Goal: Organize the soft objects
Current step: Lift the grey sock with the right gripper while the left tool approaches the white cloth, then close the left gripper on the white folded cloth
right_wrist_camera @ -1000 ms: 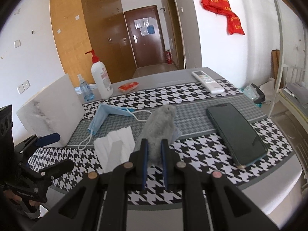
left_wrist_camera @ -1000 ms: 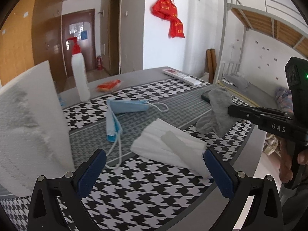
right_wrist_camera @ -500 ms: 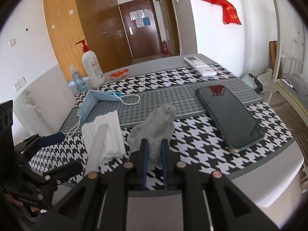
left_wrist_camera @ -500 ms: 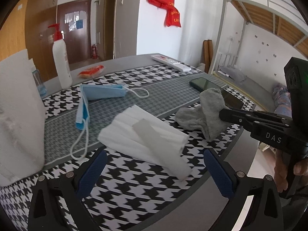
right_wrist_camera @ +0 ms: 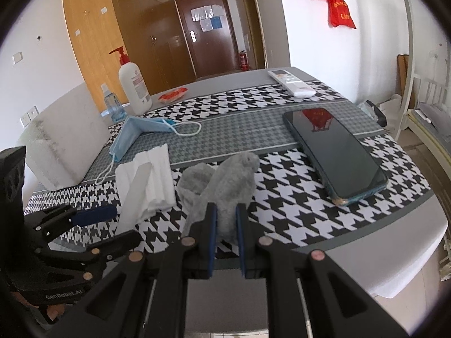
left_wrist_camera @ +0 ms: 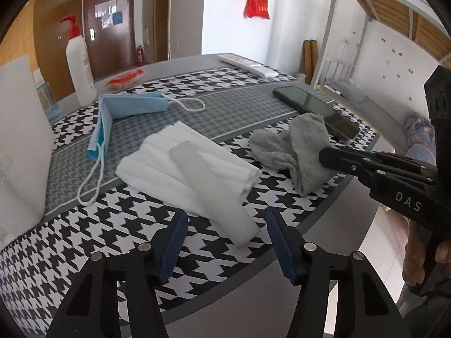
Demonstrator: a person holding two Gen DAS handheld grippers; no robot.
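Both units are built from black plastic linkage arms fastened with round silver and copper-toned pivot screws. Blue pads are fitted to the left gripper (left_wrist_camera: pixel 225 242) and right gripper (right_wrist_camera: pixel 226 225). White "DAS" and "GenRobot.AI" lettering is printed on the side housings.

Left fingers (left_wrist_camera: pixel 180 233) closing, right fingers (right_wrist_camera: pixel 210 219) clamped
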